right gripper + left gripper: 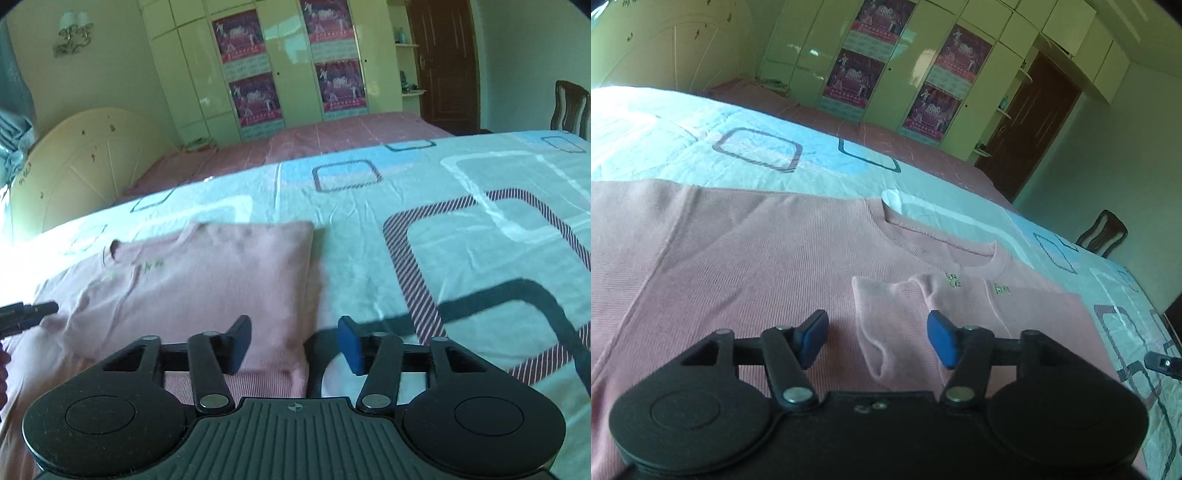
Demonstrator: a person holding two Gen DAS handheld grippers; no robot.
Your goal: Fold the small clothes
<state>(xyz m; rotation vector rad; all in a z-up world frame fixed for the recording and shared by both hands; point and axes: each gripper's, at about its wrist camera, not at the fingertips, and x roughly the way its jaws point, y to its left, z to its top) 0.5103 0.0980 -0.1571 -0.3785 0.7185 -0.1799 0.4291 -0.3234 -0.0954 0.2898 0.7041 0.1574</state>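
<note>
The pink top (pixel 746 251) lies flat on the patterned bedsheet (pixel 746 122), filling the middle and lower left of the left wrist view, its neckline toward the upper right; one side has been turned in over the body, and the folded sleeve (pixel 886 325) rests lower centre, cuff toward the camera, so the garment is likely partway through its fold. The left gripper (pixel 877 339) hovers over that sleeve with its jaws apart and nothing pinched; the cloth sits between the blue pads (pixel 943 341) but they do not press on it, which suits a fold just laid down and let go.

In the right wrist view the top (pixel 207 280) sits centre left, its folded edge running down the middle of the frame; the right gripper (pixel 293 343) straddles that edge at lower centre, jaws apart and empty, placed where it could square the edge or take the hem next. A dark tip at the left edge is probably the other gripper (pixel 33 310), though it is too cropped to be sure; beyond the sheet, a wardrobe (pixel 288 74) fills the top.
</note>
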